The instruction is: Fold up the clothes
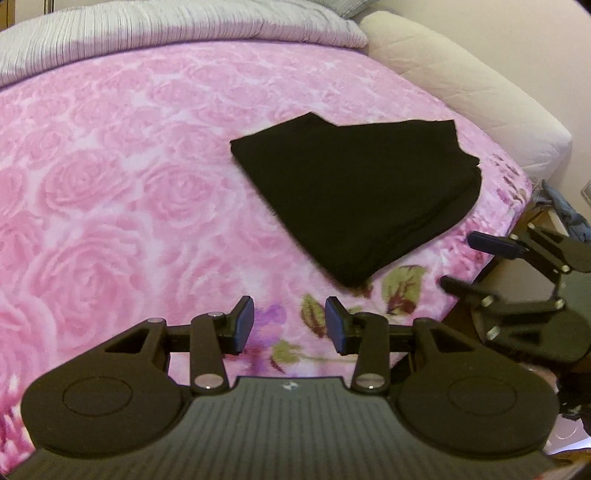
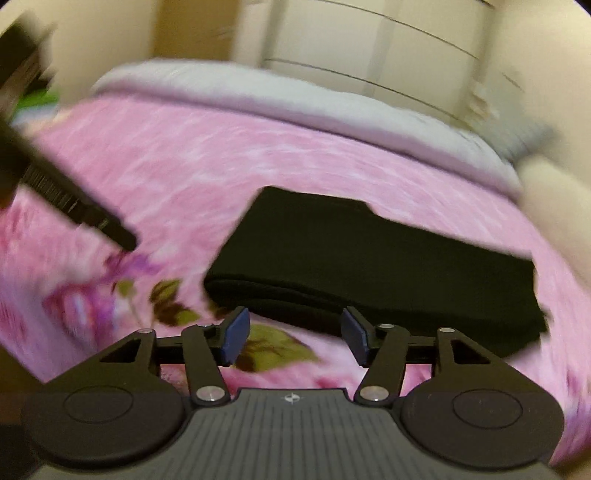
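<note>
One black folded garment (image 1: 354, 199) on the pink rose-print blanket (image 1: 122, 192), lying flat, close to the bed's near edge and toward its right-hand corner. Layered, with stacked fold edges showing along its right side in the left wrist view. Long axis hard to call there; in the right wrist view stretched sideways, roughly along the near edge of the bed, thick folded edge facing the camera. Grey ribbed bedding (image 1: 177, 33) along the far edge of the blanket, cream pillow (image 1: 465, 81) at the far right corner.

Left gripper (image 1: 290, 325): jaws partly spread, blue pads apart, nothing between them, hovering over the flower print just short of the garment's nearest corner. No contact with the cloth.

Right gripper (image 2: 293, 334): jaws spread wider, nothing pinched, pads poised just in front of the garment's near folded edge. Whether touching the cloth, cannot tell, picture smeared by blur. Seen also from the left wrist view off the bed's right edge, fingers apart.

Only a small emblem on each gripper body, no readable writing.
</note>
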`<state>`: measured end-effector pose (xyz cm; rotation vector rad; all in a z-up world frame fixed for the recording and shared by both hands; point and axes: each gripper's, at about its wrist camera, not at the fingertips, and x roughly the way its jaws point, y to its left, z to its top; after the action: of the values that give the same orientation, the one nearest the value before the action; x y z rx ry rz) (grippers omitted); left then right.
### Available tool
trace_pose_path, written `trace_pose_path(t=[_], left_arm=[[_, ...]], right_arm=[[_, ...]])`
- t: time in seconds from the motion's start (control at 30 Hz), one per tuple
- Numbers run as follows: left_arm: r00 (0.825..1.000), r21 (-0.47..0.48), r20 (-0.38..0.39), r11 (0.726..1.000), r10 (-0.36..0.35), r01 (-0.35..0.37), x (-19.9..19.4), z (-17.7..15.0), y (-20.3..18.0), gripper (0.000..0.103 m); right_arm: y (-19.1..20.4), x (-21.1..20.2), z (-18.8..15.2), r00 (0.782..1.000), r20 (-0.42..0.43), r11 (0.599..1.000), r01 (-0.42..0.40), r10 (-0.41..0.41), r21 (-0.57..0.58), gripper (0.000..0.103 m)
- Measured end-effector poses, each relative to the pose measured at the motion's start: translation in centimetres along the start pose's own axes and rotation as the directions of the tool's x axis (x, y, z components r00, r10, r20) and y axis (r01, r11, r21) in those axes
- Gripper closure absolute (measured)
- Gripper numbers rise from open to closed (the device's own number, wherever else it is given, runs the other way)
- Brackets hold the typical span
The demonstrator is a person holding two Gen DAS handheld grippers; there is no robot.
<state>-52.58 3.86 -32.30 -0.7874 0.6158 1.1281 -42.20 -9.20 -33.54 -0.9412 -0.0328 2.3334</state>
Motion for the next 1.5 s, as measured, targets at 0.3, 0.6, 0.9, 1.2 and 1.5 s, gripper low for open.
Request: trace_pose_path(t=[0.3,0.6,0.9,1.2,1.5], left_arm=[[0.999,-0.026,-0.048,1.0,-0.004,0.003,3.0,0.8,1.9,0.065],[0.997,-0.043,-0.075,0.999,-0.011,0.008,4.2,0.8,2.7,0.066],[0.999,0.036,-0.038,0.999,0.005,-0.004,4.4,4.2,0.6,0.066],[0.987,0.224,0.016,0.963,-0.159,0.152,10.2,11.7,-7.9,0.065],[0.981,0.233,-0.033,0.953,-0.189,0.192,17.9,13.7,-13.2,0.066]], right_arm=[[4.5,5.4,0.3,0.999,-0.021,0.958,0.026,-0.033,-0.287,0.037],[5.2,8.8,-0.1,0.998,0.013,0.904,0.064,-0.064,-0.423,0.062],[-7.5,6.1,1.2,0.977,0.125,0.854,-0.21,0.171,0.477,0.093],[-26.2,0.7,-8.0,0.969,0.235,0.381,-0.189,-0.078,0.905,0.091],[-31.6,3.7,-12.6,0.985,0.16,0.307,-0.133,-0.064,0.942,0.091]])
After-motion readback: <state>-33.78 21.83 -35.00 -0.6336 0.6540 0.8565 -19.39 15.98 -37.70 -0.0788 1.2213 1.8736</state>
